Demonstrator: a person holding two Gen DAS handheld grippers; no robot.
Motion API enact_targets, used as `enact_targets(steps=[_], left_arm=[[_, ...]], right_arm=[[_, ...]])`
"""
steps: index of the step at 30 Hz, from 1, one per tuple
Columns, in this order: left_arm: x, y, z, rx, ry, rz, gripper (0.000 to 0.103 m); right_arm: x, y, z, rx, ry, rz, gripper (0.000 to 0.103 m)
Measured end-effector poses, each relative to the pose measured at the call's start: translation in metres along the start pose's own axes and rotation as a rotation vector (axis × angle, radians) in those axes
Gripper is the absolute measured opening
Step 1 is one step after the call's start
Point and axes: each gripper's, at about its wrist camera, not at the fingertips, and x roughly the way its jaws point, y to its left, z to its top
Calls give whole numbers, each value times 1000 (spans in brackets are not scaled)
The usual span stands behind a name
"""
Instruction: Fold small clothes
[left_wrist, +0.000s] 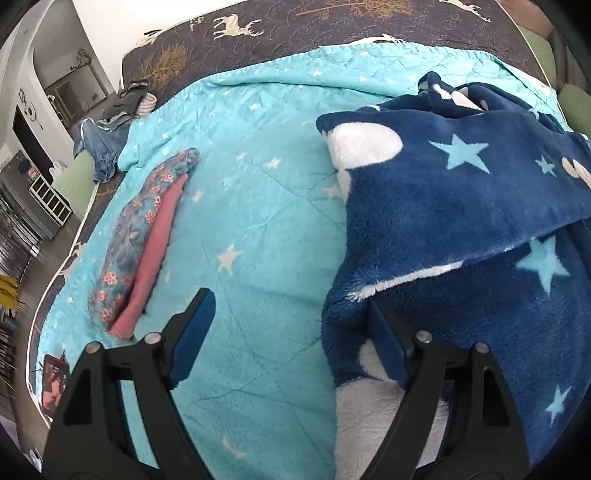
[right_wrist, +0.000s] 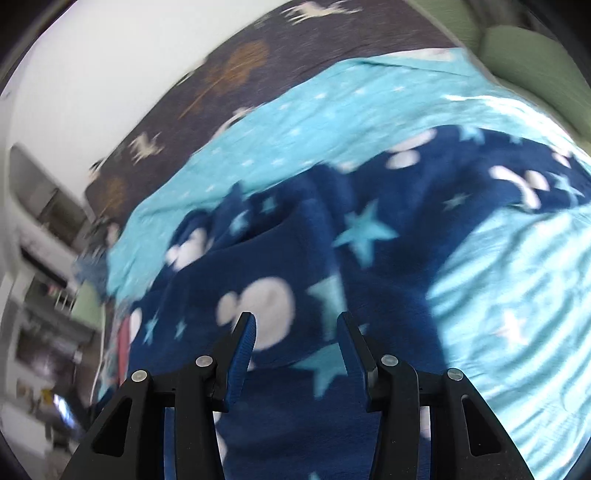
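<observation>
We've got both claws parted and empty: our left gripper (left_wrist: 291, 332) straddles the navy star fleece (left_wrist: 461, 206) edge at lower right, while our right gripper (right_wrist: 297, 345) hovers over its middle, fleece (right_wrist: 295, 258) running leftward up-frame.

The left tongs (left_wrist: 291, 325) are matte black, each arm a tapering plate with a triangular cut-out near its base. Two round silver screw heads sit on each arm, behind the fingers. The fingers carry blue ribbed pads (left_wrist: 195, 332) on their inner faces. The right tongs (right_wrist: 297, 341) are built alike: black arms, silver screws, blue pads (right_wrist: 242, 358).
</observation>
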Motion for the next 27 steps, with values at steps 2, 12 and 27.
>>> enact_targets(steps=[2,12,27], left_arm=[[-5,-2,1,30,-12,11,81],[-74,23,-8,67,-71,8,81],[4,-62,41,-25,64,-137,86]], right_arm=[[6,13,-2,-61,16,21,46],[0,-10,-7,-52,50,-137,37],[-74,-165,1,443,-88,1,67]])
